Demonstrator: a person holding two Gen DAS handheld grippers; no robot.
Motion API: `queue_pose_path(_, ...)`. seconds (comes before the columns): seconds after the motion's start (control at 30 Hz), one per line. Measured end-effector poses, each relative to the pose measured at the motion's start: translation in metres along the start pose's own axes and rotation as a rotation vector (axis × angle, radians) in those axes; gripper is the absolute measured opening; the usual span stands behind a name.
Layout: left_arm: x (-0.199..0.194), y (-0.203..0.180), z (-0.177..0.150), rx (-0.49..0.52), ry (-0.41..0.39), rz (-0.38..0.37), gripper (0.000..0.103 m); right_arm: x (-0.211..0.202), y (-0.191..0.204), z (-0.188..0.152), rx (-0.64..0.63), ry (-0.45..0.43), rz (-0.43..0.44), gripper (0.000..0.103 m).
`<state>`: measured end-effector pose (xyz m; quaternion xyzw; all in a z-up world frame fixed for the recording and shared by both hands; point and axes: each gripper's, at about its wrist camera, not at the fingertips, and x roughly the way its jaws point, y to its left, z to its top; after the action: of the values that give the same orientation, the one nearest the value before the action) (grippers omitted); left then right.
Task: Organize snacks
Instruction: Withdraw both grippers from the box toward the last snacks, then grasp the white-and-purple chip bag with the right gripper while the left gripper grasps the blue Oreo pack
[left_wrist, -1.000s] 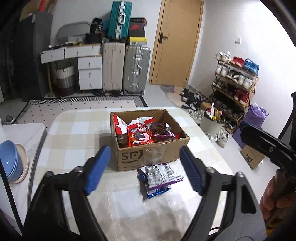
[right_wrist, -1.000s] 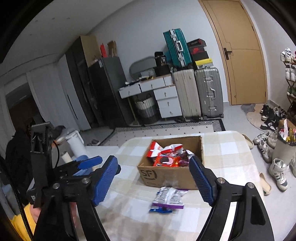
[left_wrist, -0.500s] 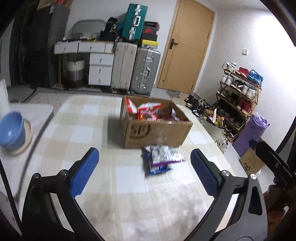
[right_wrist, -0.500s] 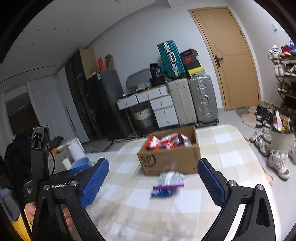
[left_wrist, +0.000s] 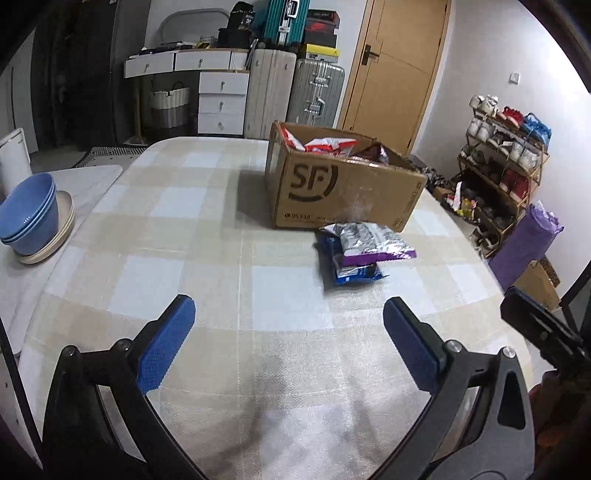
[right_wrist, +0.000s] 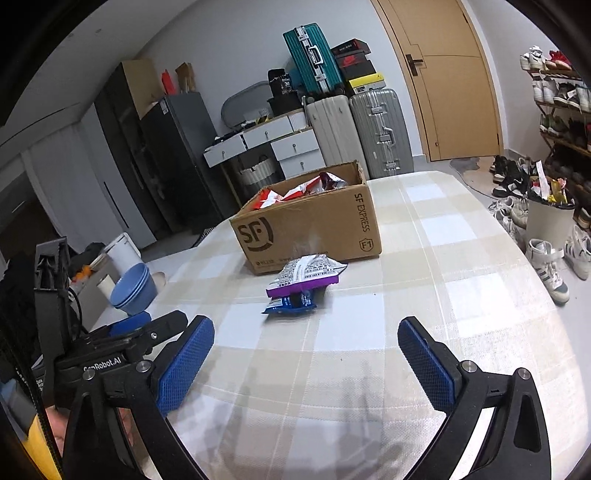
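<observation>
An open cardboard box (left_wrist: 347, 195) (right_wrist: 306, 229) marked SF stands on the checked table (left_wrist: 184, 240), with red and purple snack bags (left_wrist: 328, 144) inside. In front of it a silver-and-purple packet (left_wrist: 369, 242) (right_wrist: 306, 275) lies on top of a blue packet (left_wrist: 356, 273) (right_wrist: 290, 304). My left gripper (left_wrist: 289, 310) hangs open low over the table, short of the packets, holding nothing. My right gripper (right_wrist: 306, 326) is beside it on the right; its jaws are opening with nothing between them. Each gripper shows at the edge of the other's view.
Stacked blue bowls (left_wrist: 29, 218) (right_wrist: 133, 290) on a plate sit on a side table to the left. Right of the table are a shoe rack (left_wrist: 506, 155), a purple bag (left_wrist: 524, 243) and a white bin (right_wrist: 548, 225). Suitcases (right_wrist: 380, 129) and drawers line the far wall.
Both grippers have sunk toward the table and their jaws have spread wider. The box and packets have not moved.
</observation>
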<state>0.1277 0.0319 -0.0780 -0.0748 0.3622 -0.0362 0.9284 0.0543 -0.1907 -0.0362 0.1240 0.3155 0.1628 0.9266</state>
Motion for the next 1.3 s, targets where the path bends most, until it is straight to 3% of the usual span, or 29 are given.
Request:
queue_pose_path(0.37, 0.019, 0.011, 0.004, -0.036, 0.010, 0.040, 0.101, 0.056, 0.010, 0.039, -0.079, 0.087, -0.042, 0.102)
queue_pose_path(0.57, 0.029, 0.019, 0.005, -0.051, 0.029, 0.031, 0.101, 0.133, 0.007, 0.061, -0.055, 0.281, -0.069, 0.102)
queue_pose_path(0.83, 0.043, 0.031, -0.003, -0.073, 0.078, 0.009, 0.101, 0.205, 0.003, 0.071, -0.028, 0.408, -0.092, 0.101)
queue_pose_path(0.9, 0.046, 0.032, -0.004, -0.073, 0.084, 0.010, 0.101, 0.216, -0.001, 0.068, -0.002, 0.432, -0.085, 0.095)
queue_pose_path(0.93, 0.046, 0.033, -0.005, -0.072, 0.086, 0.010, 0.101, 0.218, -0.002, 0.067, 0.007, 0.435, -0.079, 0.082)
queue_pose_path(1.03, 0.049, 0.035, -0.006, -0.077, 0.095, 0.010, 0.101, 0.218, -0.009, 0.061, 0.045, 0.425, -0.042, 0.066)
queue_pose_path(1.3, 0.049, 0.034, -0.007, -0.073, 0.099, 0.013, 0.101, 0.186, -0.022, 0.045, 0.125, 0.366, 0.020, 0.063)
